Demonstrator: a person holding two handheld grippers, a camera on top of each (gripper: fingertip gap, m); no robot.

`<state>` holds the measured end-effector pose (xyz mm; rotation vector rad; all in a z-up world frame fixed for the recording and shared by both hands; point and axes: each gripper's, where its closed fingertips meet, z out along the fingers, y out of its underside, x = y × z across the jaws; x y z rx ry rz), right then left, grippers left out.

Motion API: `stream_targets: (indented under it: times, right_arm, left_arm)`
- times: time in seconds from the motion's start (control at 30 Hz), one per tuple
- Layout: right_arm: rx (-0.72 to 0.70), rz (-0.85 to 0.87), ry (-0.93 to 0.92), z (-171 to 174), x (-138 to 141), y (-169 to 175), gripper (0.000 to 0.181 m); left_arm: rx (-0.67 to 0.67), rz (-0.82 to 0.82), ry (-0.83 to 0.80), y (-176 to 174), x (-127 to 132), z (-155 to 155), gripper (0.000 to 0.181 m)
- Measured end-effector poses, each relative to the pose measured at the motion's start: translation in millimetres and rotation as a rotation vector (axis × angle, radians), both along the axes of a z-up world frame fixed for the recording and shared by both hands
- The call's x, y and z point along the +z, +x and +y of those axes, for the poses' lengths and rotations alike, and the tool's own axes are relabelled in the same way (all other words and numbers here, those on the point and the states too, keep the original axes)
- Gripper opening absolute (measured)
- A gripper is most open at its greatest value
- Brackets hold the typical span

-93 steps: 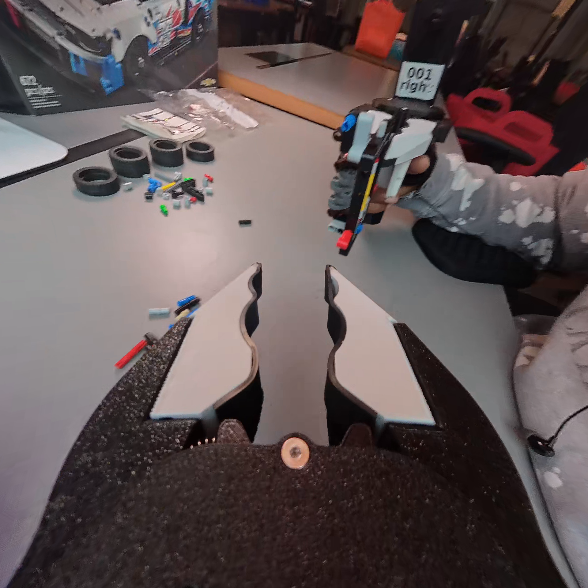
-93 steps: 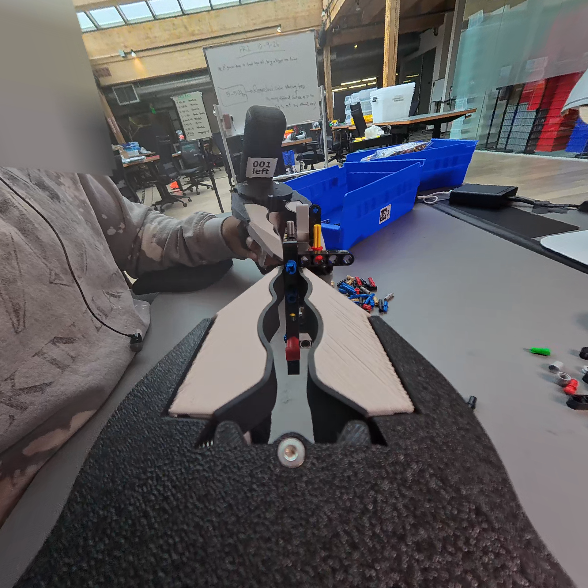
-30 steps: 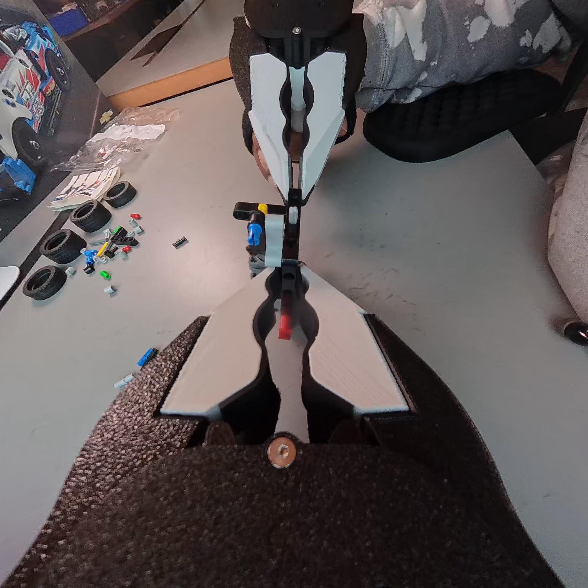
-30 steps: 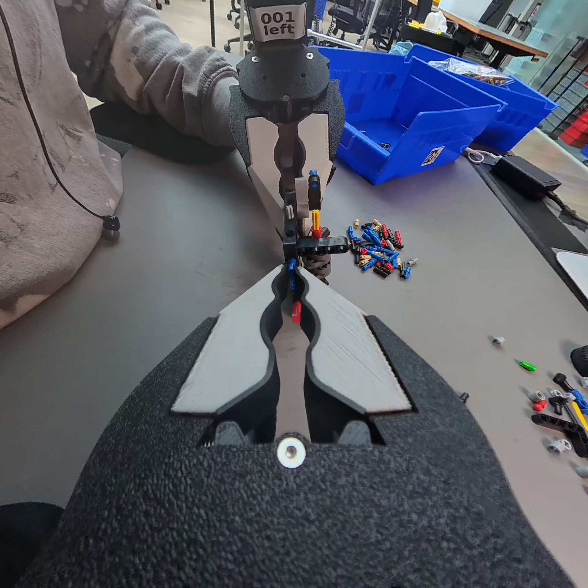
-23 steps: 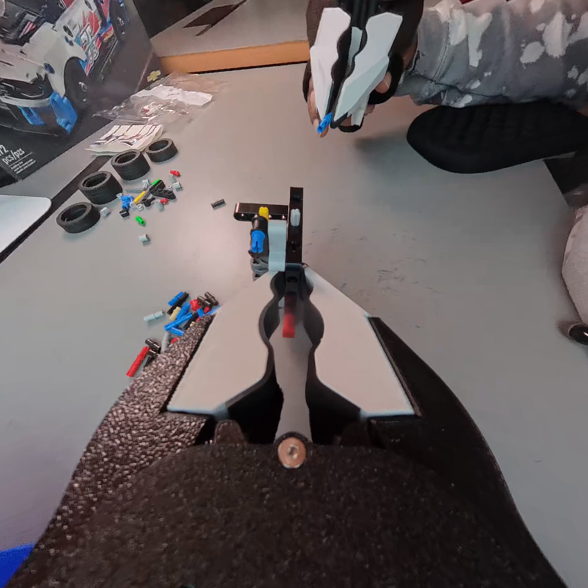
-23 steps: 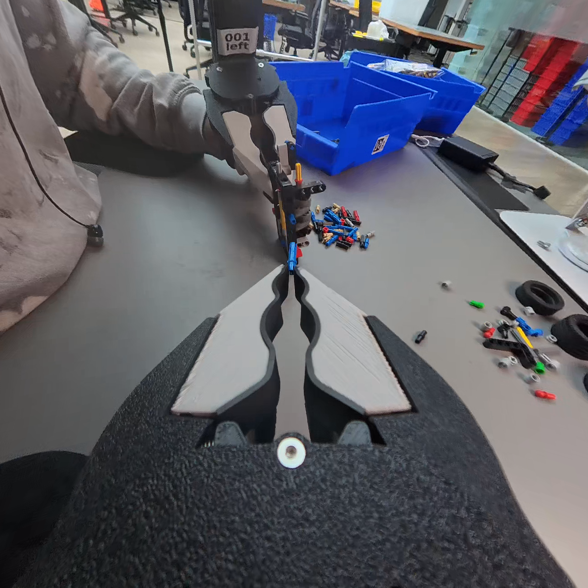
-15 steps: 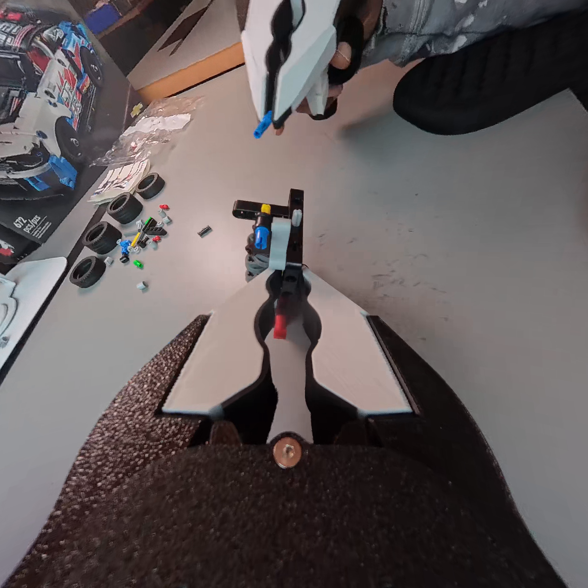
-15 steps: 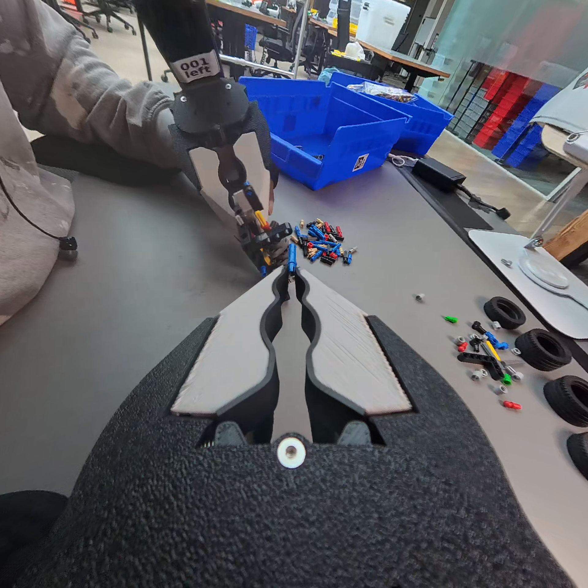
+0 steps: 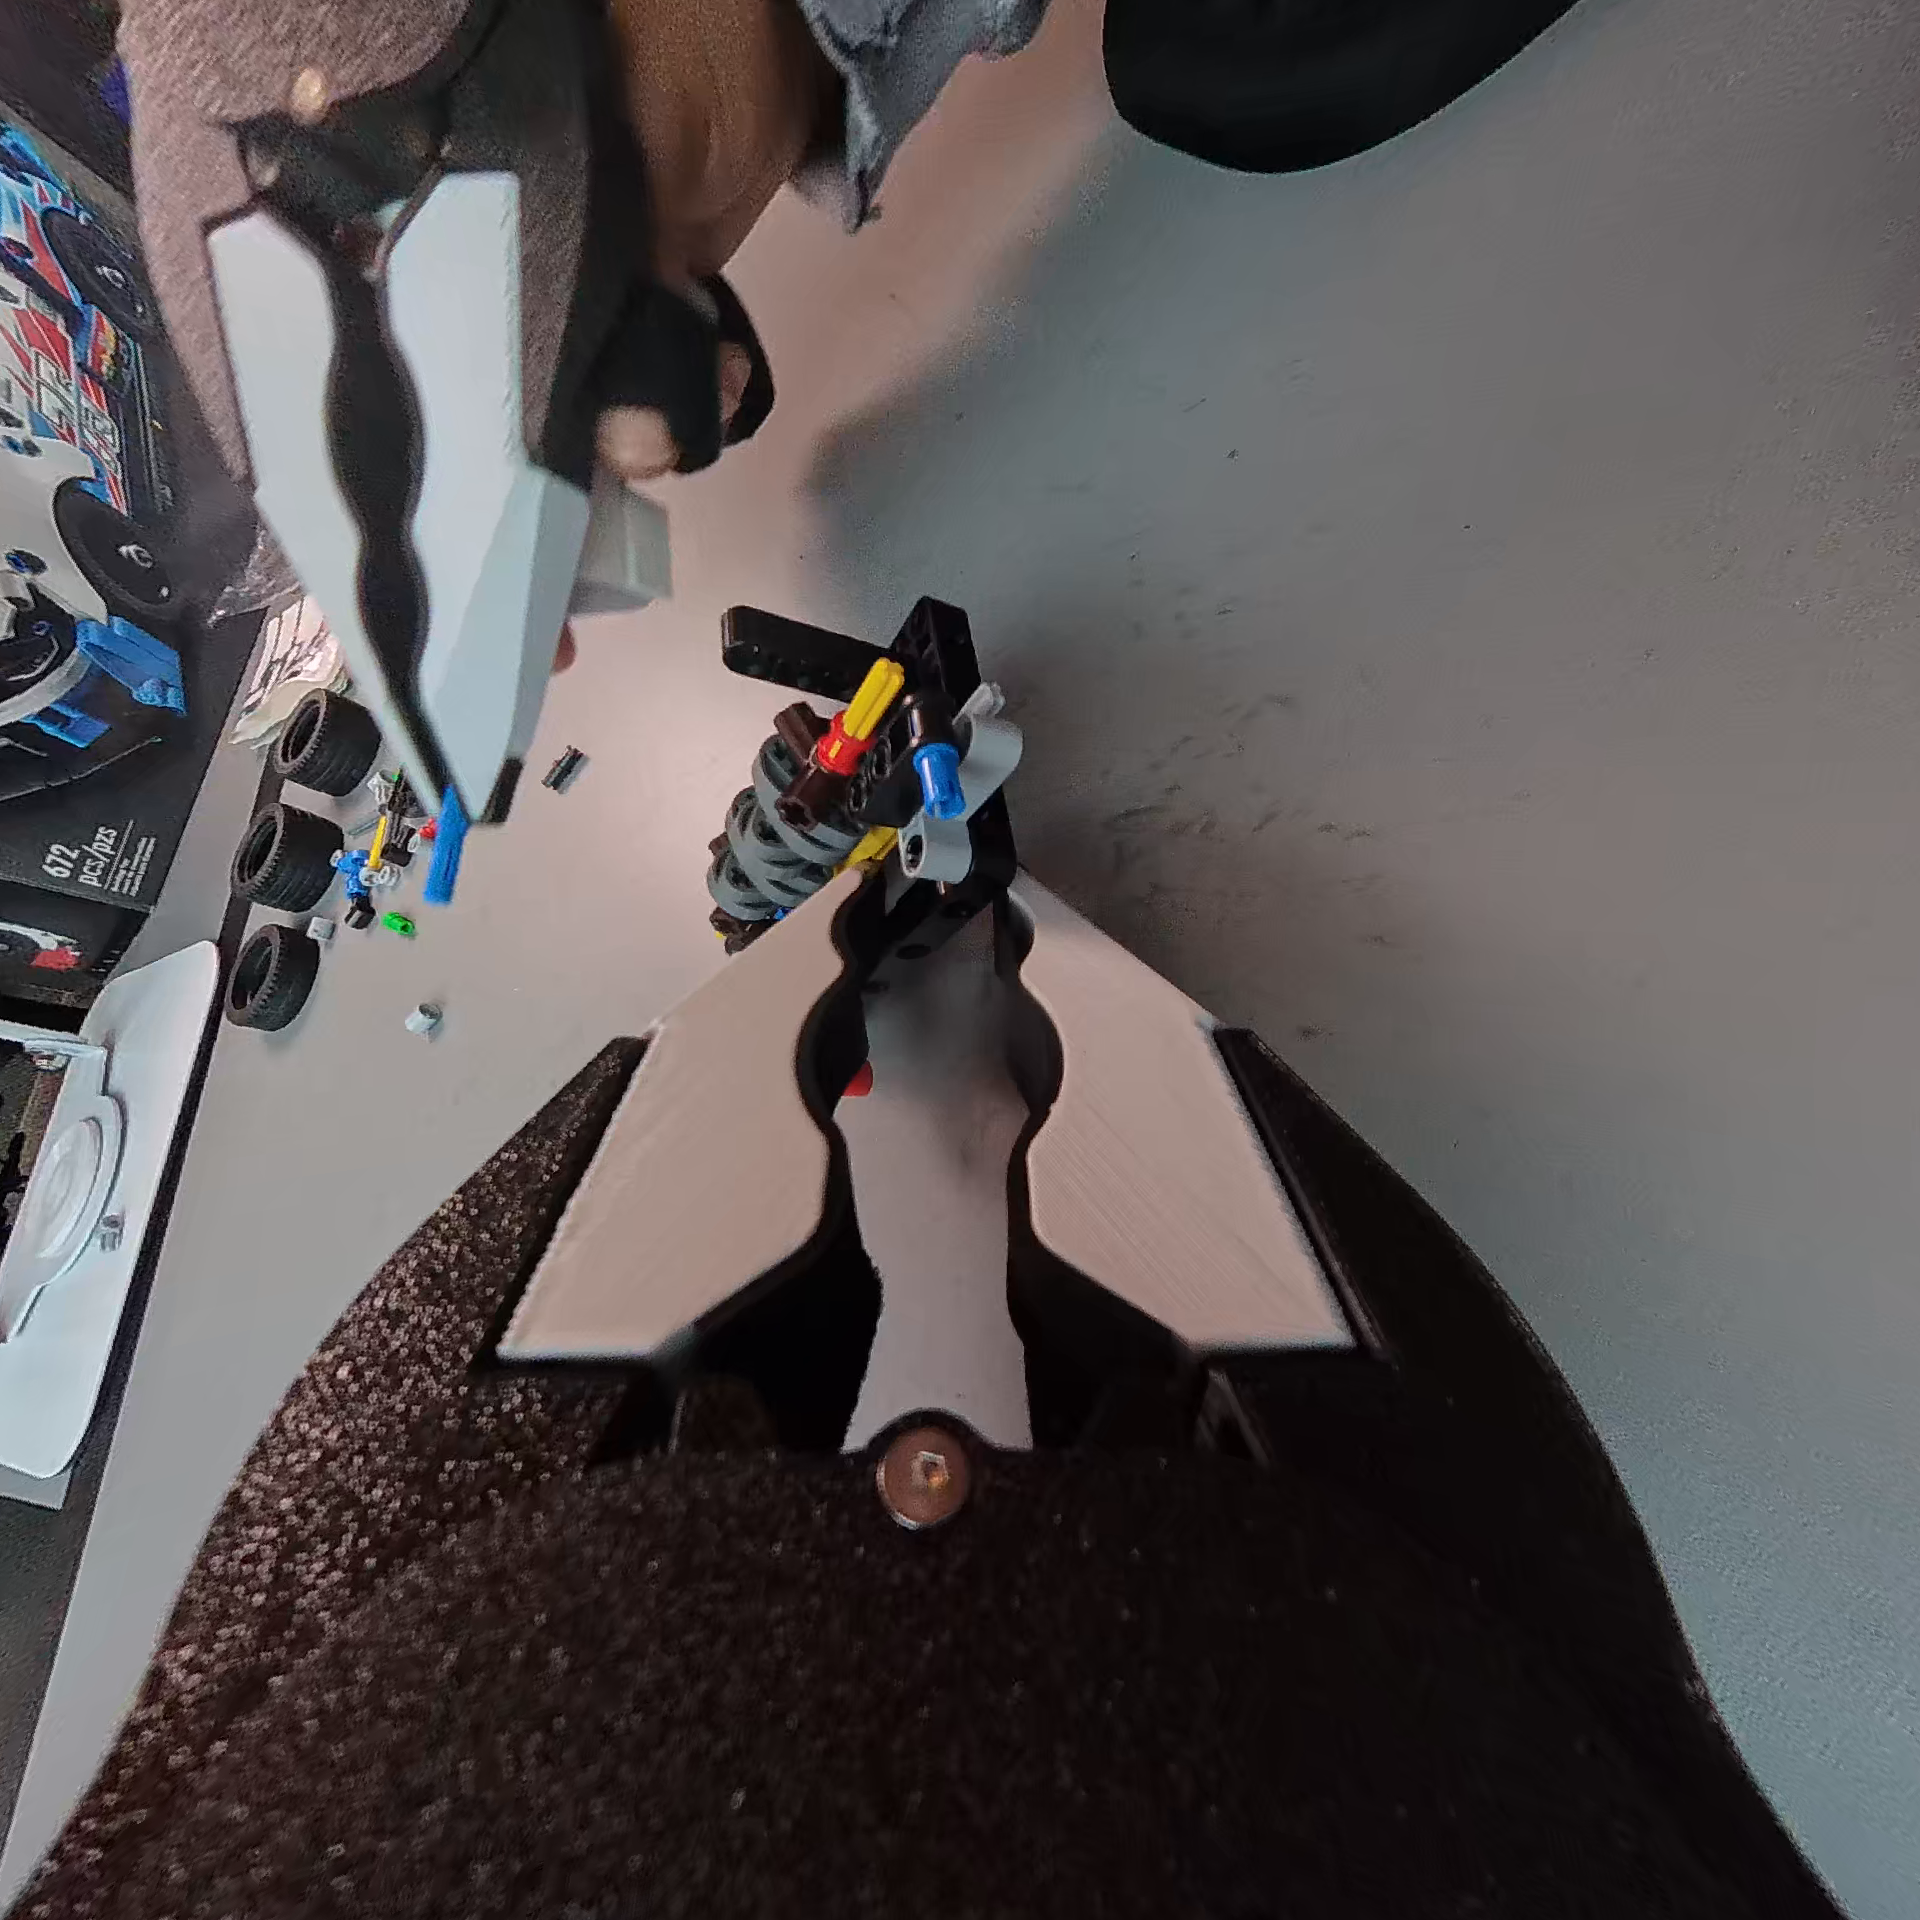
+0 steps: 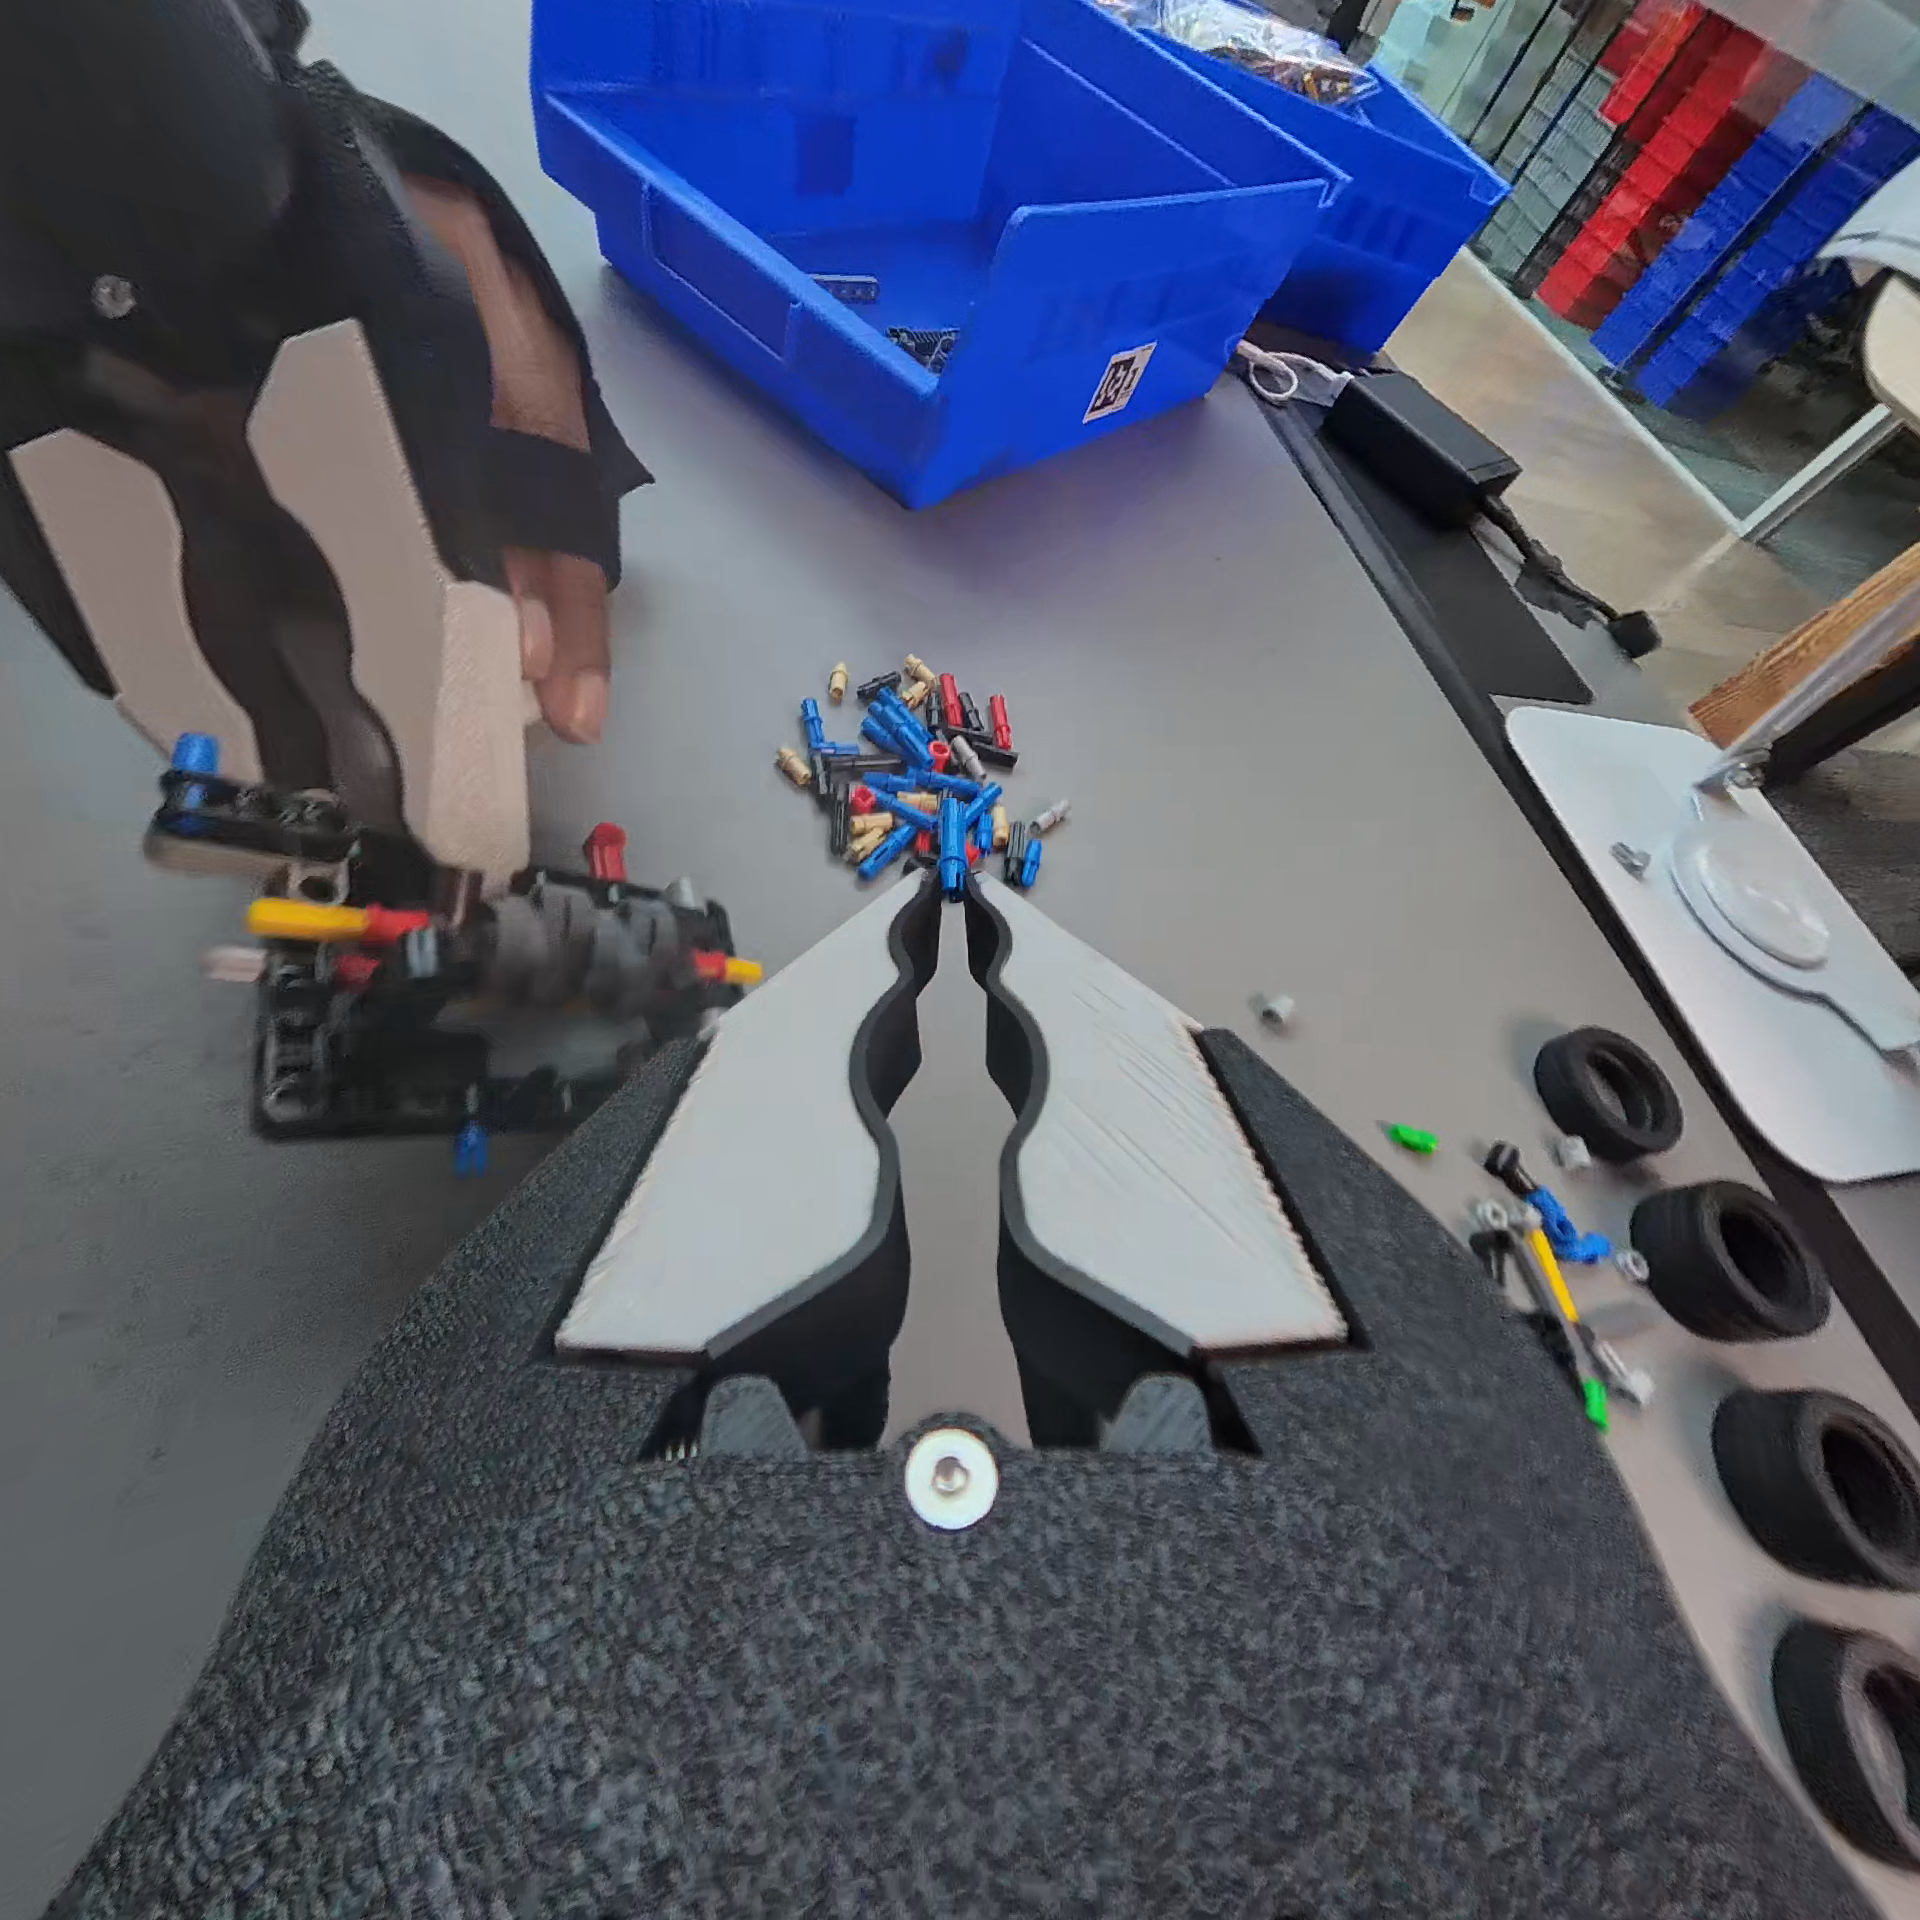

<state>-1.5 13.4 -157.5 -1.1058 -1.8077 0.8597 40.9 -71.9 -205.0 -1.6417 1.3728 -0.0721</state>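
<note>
Left gripper [image 9: 914, 894] clamped on black toy-brick frame with grey gears [image 9: 883, 769], frame base hidden between fingers. Right gripper [image 10: 951, 883] pinches small blue plastic pin [image 10: 951, 831]; pin tip overlaps loose pile of coloured pins [image 10: 914, 769] on grey table [image 10: 1195, 675]. Black rubber tyres [image 10: 1725, 1257] blurred, partly cut off.

Black toy-brick assembly [image 9: 883, 769] with stacked grey gears, yellow axle, red and blue pins, grey connector, clamped at its black beam in the left gripper [image 9: 920, 914], lying flat near the grey table [image 9: 1455, 623]. Blue pin [image 10: 951, 831] pinched upright in the right gripper [image 10: 951, 888] tips, above loose pin pile [image 10: 914, 769].
</note>
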Motion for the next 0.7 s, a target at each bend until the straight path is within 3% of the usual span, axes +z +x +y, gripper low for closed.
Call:
stream_targets:
  times: [0.17,0.27,0.33,0.43,0.57,0.7]
  right_arm:
    - [0.089,-0.153,0.05,-6.3,-26.2,-68.3,0.004]
    - [0.105,-0.221,0.078,-6.5,-45.7,-86.6,0.009]
    - [0.1,-0.193,0.03,-7.1,-39.3,-87.5,0.02]
    - [0.093,-0.12,-0.069,-2.8,-12.4,-71.4,0.026]
    - [0.197,-0.026,-0.206,-15.4,29.0,-10.0,0.019]
    - [0.248,-0.064,-0.196,-37.5,26.0,50.2,0.016]
  left_arm:
    - [0.01,0.007,0.008,-1.1,-0.9,0.1,0.021]
    - [0.013,0.003,0.007,-2.0,-0.6,-0.3,0.021]
    - [0.011,-0.005,0.002,-2.7,0.1,-1.1,0.021]
    - [0.001,-0.034,-0.016,-3.0,2.2,-3.3,0.02]
    - [-0.013,-0.103,-0.054,-3.5,7.7,-5.4,0.02]
    - [-0.02,-0.181,-0.096,-5.7,15.1,-7.0,0.018]
